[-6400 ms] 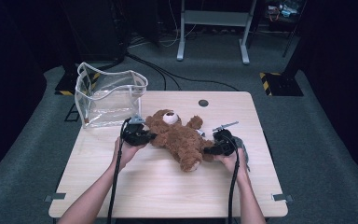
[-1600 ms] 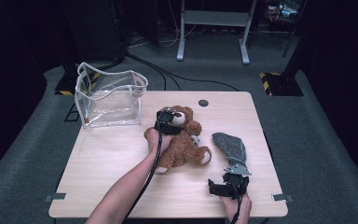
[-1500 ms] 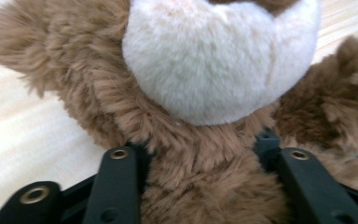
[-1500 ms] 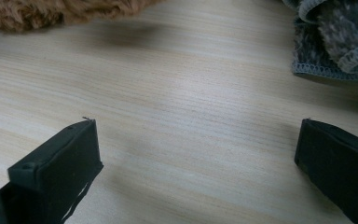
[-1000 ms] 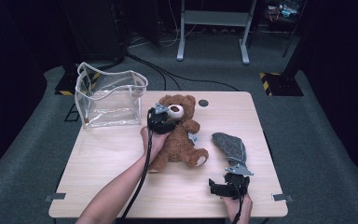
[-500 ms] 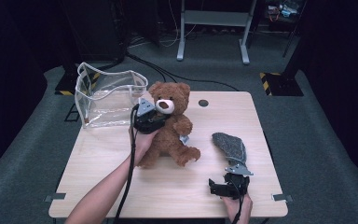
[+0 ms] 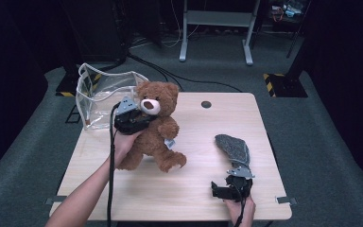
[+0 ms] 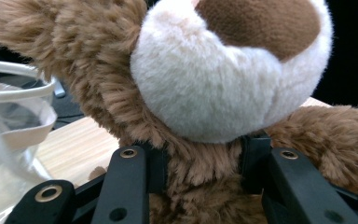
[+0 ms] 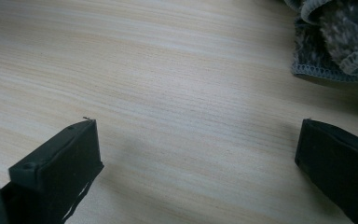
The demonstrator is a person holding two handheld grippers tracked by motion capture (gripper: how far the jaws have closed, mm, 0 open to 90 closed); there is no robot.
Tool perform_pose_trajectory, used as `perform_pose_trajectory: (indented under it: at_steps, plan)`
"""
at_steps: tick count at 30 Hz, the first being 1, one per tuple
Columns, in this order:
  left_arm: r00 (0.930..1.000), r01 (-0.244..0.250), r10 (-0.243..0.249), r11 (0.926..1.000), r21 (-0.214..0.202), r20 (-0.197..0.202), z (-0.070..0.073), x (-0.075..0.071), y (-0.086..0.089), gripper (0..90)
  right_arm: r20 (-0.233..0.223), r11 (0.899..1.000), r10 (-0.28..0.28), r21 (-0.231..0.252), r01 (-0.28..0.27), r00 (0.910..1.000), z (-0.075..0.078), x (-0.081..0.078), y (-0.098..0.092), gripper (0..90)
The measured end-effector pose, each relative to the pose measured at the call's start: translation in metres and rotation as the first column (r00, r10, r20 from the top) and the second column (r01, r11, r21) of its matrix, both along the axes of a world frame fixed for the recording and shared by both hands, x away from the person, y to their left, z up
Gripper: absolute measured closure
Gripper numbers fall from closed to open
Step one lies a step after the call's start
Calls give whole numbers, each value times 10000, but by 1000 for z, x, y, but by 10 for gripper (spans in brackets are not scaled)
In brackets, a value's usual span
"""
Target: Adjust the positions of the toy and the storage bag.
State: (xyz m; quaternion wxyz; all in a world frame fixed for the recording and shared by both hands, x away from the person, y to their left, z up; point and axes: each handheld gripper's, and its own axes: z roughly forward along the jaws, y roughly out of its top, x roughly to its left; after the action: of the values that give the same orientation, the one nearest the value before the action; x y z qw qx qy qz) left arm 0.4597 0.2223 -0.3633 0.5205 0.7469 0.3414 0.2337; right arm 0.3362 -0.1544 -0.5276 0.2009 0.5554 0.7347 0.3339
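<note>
Teddy bear lifted, neck in left tool

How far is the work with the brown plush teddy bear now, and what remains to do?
Done: the grey knitted garment lies off the bear, on the wooden table. In hand: the left gripper clamps the brown plush teddy bear at the neck, upright beside the clear plastic bag. The right gripper rests open on the table. Left, probably: put the bear into the bag; it is still outside.

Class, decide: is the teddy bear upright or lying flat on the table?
Upright: the teddy bear has its head on top and feet on the table.
</note>
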Motion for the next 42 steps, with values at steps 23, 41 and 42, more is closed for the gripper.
perform_pose_trajectory:
  at_steps: [23, 41, 42]
  plan:
    - [9903, -884, 892, 9960, 123, -1067, -11, -51, 118, 634, -26, 9994, -77, -349, 76, 10000, 0, 0, 4, 0]
    - [9224, -1422, 1502, 9886, 487, -3558, -77, -38, 164, 596, -51, 9992, -73, -386, 71, 10000, 0, 0, 5, 0]
    - [9143, -1399, 1507, 9886, 559, -3760, -79, -35, 165, 583, -30, 9992, -45, -399, 43, 10000, -1, 1, 5, 0]
